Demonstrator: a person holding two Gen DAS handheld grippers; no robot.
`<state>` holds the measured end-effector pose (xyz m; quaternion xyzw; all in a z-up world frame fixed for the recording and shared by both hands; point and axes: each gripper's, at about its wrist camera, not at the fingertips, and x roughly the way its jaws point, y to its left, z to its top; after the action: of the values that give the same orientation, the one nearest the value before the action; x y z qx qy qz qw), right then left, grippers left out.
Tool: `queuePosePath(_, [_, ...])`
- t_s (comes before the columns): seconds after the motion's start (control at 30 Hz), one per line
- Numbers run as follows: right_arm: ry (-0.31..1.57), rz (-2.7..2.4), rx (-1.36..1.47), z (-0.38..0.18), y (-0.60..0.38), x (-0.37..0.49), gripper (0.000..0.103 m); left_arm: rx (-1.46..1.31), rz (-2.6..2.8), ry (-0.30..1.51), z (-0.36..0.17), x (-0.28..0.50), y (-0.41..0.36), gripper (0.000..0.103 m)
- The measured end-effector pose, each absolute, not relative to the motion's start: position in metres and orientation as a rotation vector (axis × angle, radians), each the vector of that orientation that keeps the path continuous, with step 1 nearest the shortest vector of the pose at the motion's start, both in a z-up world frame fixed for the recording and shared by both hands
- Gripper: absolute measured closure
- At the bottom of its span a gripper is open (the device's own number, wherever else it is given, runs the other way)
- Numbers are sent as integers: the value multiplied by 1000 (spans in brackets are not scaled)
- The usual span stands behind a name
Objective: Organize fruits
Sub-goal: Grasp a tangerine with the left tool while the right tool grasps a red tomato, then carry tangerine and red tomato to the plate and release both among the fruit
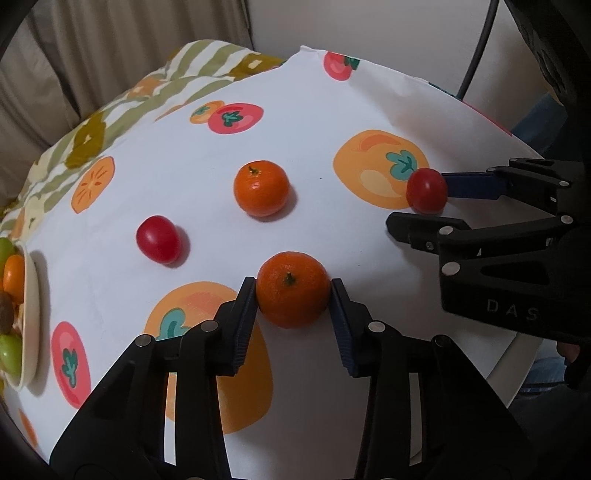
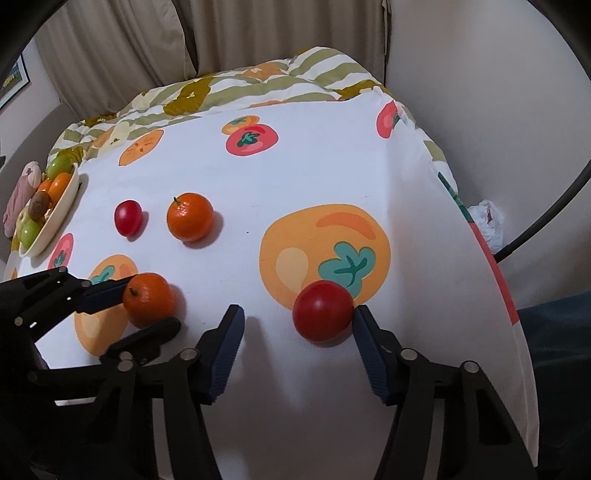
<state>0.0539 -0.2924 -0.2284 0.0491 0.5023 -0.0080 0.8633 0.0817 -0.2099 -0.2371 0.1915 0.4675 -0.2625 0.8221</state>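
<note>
Your left claw (image 1: 293, 295) is clamped on a mandarin (image 1: 293, 289): both blue pads touch its sides, and the fruit sits low on the white fruit-print cloth (image 1: 325, 387) covering the desk. From the right wrist view you see that same left claw (image 2: 147, 306) with the mandarin (image 2: 149, 299) between its fingers, out to the left of your right claw.

Your right claw (image 2: 297, 325) is spread wide around a red tomato (image 2: 323, 310). The tomato touches the right pad and leaves a clear gap to the left pad, so nothing is gripped. In the left wrist view the right claw (image 1: 421, 206) sits to the right of your left claw, tomato (image 1: 427, 190) against its far blue finger.

Farther ahead of the left claw and slightly left, a second red tomato (image 1: 158, 239) lies loose on the cloth. Beyond it, straight ahead, a second mandarin (image 1: 261, 187) rests stem up, apart from the tomato.

Far left of both claws, a cream bowl (image 2: 55, 218) holds green, orange and brown fruits; only its rim (image 1: 31, 325) shows in the left view. Past the cloth's far edge you see a striped quilt (image 2: 258, 85), then beige curtains (image 2: 221, 33).
</note>
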Motion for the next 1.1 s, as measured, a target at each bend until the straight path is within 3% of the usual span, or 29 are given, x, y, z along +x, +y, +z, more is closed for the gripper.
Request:
queuePosePath(0.13, [1050, -27, 101, -229, -294, 54, 55, 402, -545, 999, -238, 84, -208, 60])
queuePosePath(0.27, [1054, -33, 109, -232, -300, 58, 74, 394, -528, 1006, -238, 86, -205, 60])
queuePosePath(0.63, [1016, -10, 134, -208, -299, 61, 74, 348, -476, 976, -214, 97, -188, 60])
queuePosePath(1.1, [903, 85, 83, -136, -258, 84, 74, 296, -384, 877, -149, 113, -137, 60])
